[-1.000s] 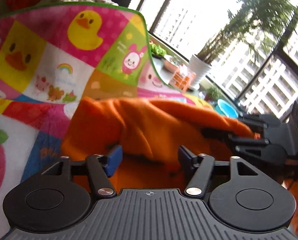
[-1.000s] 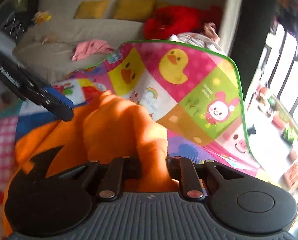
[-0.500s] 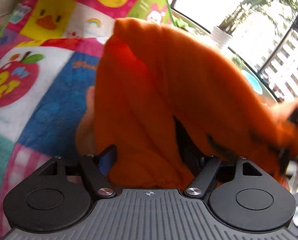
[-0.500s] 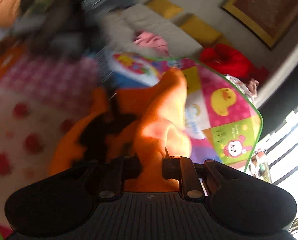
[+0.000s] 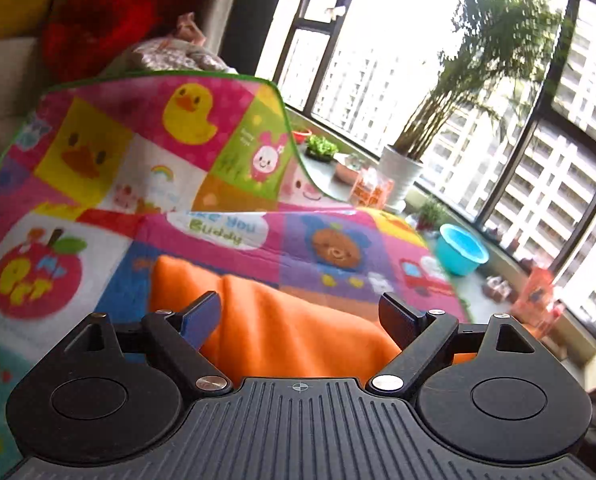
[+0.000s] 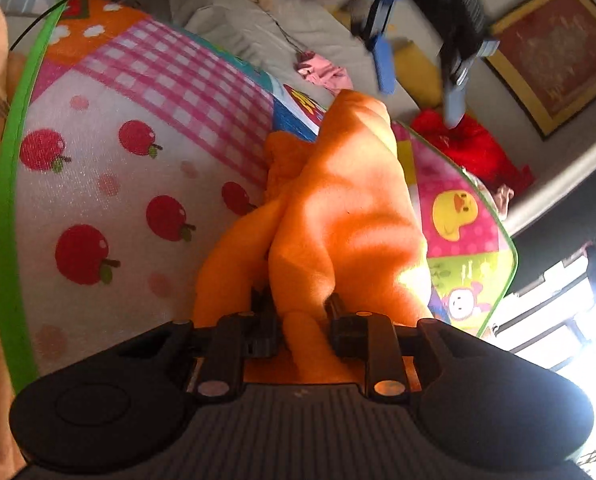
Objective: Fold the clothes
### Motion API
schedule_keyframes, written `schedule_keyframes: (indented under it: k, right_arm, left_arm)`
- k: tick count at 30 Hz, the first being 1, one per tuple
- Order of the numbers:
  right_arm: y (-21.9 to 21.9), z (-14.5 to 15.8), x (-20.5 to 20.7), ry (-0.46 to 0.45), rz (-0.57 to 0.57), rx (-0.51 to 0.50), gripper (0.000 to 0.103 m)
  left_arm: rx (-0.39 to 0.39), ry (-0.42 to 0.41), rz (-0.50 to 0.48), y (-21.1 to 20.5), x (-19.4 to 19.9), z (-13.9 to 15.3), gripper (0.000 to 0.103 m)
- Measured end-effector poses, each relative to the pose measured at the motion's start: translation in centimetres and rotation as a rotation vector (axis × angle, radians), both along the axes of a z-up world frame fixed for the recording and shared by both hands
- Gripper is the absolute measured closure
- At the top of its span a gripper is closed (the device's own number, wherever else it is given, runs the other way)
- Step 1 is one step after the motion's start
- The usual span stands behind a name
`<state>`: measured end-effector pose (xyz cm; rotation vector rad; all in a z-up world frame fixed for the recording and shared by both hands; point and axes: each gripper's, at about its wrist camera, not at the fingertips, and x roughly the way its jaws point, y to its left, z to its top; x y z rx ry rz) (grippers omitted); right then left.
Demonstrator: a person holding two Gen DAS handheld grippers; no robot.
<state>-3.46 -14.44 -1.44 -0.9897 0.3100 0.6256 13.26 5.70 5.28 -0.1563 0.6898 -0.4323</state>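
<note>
An orange garment [image 5: 282,328] lies on a colourful play mat [image 5: 146,184]. In the left wrist view my left gripper [image 5: 300,314] is open, its jaws wide apart above the orange cloth, holding nothing. In the right wrist view my right gripper [image 6: 300,312] is shut on a fold of the orange garment [image 6: 338,208], which bunches up in front of it and trails over the mat [image 6: 118,184]. The left gripper [image 6: 418,68] shows blurred at the top of the right wrist view, above the garment.
A sofa with red cloth [image 5: 98,32] and a pink garment [image 6: 326,74] stands behind the mat. A windowsill carries a white plant pot [image 5: 402,172] and a blue bowl [image 5: 460,250]. The mat's green edge [image 6: 8,184] runs at the left.
My left gripper has let go of the orange garment and lifted away, jaws now wide open. My right gripper has kept its hold and swung, dragging the garment across the mat.
</note>
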Motion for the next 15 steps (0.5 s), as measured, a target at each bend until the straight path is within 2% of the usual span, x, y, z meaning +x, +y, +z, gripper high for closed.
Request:
schedule_keyframes:
  k: [2,4,6,7,8,11,13,15]
  right_arm:
    - [-0.4,1.0,0.7,0.049,-0.025,0.038,0.077]
    - [-1.9,3.9,0.7,0.112,-0.067,0.154,0.073]
    - [-3.7,7.2,0.9,0.165,-0.114,0.298,0.058]
    - [-4.5,8.9,1.4,0.17,-0.152,0.384,0.042]
    - [-5.2,10.5,1.9,0.175,-0.19,0.471,0.032]
    - [-6.7,13.0,5.4,0.23,-0.324,0.675,0.029]
    - [-6.8,12.4,7.4,0.267,-0.413,0.684,0.029]
    - [-7.4,10.9,6.4,0.294,-0.491,0.678,0.029]
  left_arm:
    - [0.031,0.042,-0.001,-0.9,1.3,-2.2,0.022]
    - [0.041,0.106,-0.005,-1.0,2.0,-4.9,0.023]
    - [0.035,0.127,-0.006,-0.8,1.7,-6.5,0.022]
    - [0.026,0.127,-0.006,-0.5,1.5,-6.9,0.022]
    - [0.022,0.127,-0.007,-0.3,1.3,-6.9,0.022]
    - [0.024,0.126,-0.009,-0.1,0.8,-6.6,0.021]
    - [0.028,0.12,-0.008,0.0,0.4,-6.5,0.021]
    - [0.019,0.119,-0.006,0.5,0.1,-6.5,0.018]
